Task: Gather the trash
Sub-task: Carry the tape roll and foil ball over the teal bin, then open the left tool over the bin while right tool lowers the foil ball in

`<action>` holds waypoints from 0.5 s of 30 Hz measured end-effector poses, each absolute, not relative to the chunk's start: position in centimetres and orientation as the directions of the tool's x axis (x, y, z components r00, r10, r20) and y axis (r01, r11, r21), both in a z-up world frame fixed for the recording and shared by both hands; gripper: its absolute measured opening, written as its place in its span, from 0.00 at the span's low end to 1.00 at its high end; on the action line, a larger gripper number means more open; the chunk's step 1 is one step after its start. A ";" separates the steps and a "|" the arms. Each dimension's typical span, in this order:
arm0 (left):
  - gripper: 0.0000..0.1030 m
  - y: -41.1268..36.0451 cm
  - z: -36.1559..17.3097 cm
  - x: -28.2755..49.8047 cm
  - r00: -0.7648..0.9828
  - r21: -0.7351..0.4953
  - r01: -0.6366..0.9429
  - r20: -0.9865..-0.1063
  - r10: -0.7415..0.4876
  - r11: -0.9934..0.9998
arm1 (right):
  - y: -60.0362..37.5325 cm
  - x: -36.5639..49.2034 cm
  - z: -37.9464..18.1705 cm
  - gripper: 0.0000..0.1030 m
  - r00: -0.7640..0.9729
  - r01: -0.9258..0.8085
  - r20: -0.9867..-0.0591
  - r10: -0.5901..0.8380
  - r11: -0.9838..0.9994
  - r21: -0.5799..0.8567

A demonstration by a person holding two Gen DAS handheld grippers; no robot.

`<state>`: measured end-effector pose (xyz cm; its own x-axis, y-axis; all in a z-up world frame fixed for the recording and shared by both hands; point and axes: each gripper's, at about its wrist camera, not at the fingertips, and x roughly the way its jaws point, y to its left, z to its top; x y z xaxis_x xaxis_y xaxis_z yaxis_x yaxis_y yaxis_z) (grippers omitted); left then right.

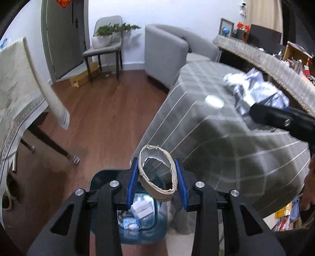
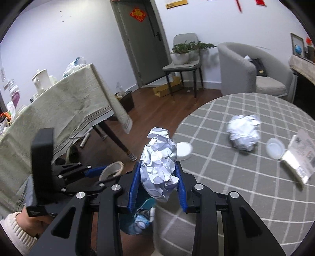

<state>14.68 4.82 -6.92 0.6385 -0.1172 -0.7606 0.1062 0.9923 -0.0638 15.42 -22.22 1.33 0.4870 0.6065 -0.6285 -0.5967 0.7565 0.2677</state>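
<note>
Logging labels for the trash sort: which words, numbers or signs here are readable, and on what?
None reads clearly.
Red door decoration: gold character, blurred.
Yellow wall sign: too small.
Carton on the checked table: print and square codes, blurred.
Jar label: illegible.

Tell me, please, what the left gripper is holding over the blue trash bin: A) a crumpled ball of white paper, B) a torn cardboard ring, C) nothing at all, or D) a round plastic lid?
B: the left gripper has its blue pads closed on the sides of a torn cardboard ring, above the blue trash bin; the crumpled paper is in the right gripper.
</note>
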 end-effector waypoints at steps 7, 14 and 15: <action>0.37 7.6 -9.8 14.1 0.565 -0.104 0.086 -0.814 -0.134 0.991 | -18.3 14.8 0.5 0.34 0.404 -0.640 -0.639 0.654 0.702 0.313; 0.37 9.6 -13.4 13.4 0.490 -0.093 0.050 -0.865 -0.106 0.994 | -14.6 14.4 0.0 0.34 0.357 -0.678 -0.657 0.664 0.668 0.307; 0.37 9.9 -13.8 13.4 0.482 -0.093 0.045 -0.870 -0.103 0.995 | -14.0 14.3 -0.1 0.34 0.352 -0.681 -0.659 0.665 0.664 0.307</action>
